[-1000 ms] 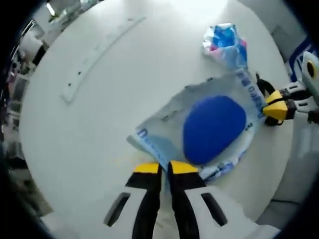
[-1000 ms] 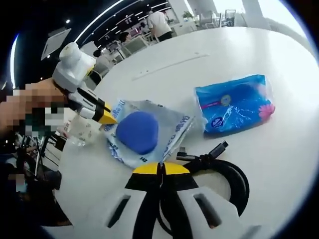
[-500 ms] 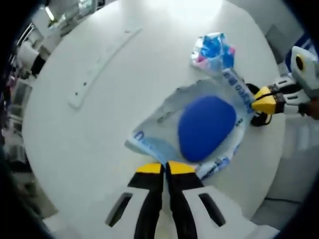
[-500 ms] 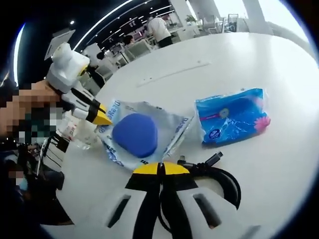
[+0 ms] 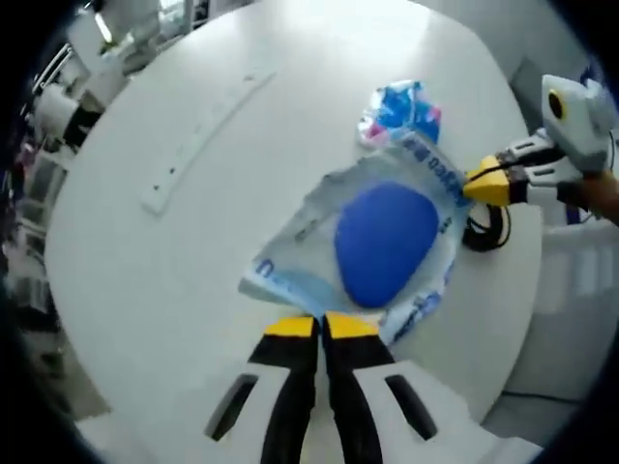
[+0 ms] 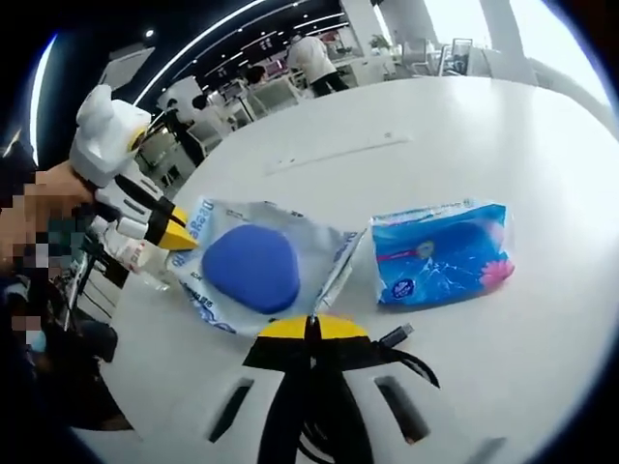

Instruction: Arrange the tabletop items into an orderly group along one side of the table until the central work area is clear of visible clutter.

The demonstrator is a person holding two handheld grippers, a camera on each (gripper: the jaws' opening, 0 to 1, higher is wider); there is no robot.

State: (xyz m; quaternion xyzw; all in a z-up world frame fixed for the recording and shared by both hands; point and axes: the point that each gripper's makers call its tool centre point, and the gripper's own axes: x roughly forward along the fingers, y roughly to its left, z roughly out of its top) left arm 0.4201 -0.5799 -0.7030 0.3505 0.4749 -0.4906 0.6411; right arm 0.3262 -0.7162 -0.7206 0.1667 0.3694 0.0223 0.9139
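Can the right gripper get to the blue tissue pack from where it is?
Probably yes. The tissue pack lies just ahead of the right gripper on bare table, but its fingers are shut and would have to open.

the clear pouch with the blue pad (image 5: 387, 242) sits mid-table and is the main obstacle. just beside its far end lies the blue tissue pack (image 6: 440, 253), with only a narrow gap between them. on the pouch's right flank a black cable coil (image 5: 484, 230) lies beside its edge. left of the pouch, the white table (image 5: 145, 280) is bare as far as the long ruler strip (image 5: 203, 130), which lies well apart from the pouch.
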